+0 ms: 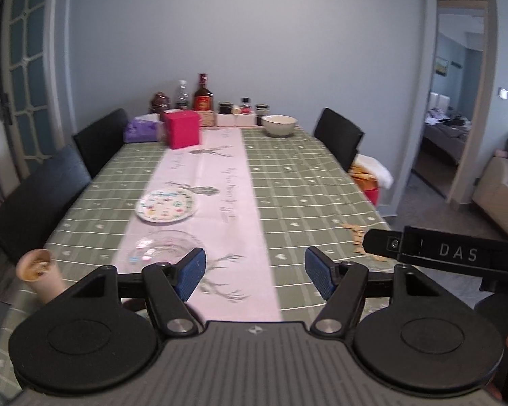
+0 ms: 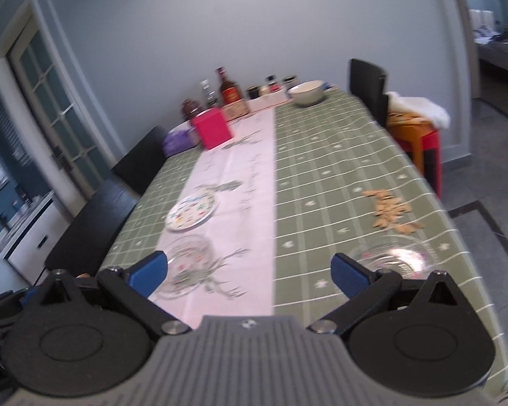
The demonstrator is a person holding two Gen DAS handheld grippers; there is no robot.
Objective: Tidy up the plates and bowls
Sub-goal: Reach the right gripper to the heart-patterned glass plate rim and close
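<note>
Long counter (image 1: 304, 176) under a green checked cloth, with a pale pink runner (image 1: 227, 182) down its middle, long axis running near to far toward a blue-grey wall. Dark chairs line the left side; one black chair (image 1: 338, 135) stands at the far right. Doorway on the right opens to another room.

Far end: a row of bottles and jars against the wall, a red box (image 1: 182, 128), a purple pack (image 1: 141, 130) to its left. Cream bowl (image 1: 279, 125) sits upright at the far right of that group, mouth up.

Mid-counter, left edge of the runner: patterned plate (image 1: 165, 205) lying flat. Just near of it, a clear glass bowl (image 1: 162, 248), upright, partly blurred. In the right wrist view a second clear glass bowl (image 2: 394, 258) sits on the green cloth at near right, beside scattered biscuit pieces (image 2: 391, 211). A beige cup (image 1: 40, 279) with brownish contents stands at the near left edge.

Left gripper (image 1: 255, 270): jaws spread wide, nothing between them, hovering over the near end of the runner; its left finger lies in front of the glass bowl, contact not clear.

Right gripper (image 2: 249, 272): jaws spread wide, empty, above the near counter, with one glass bowl showing behind each finger.
</note>
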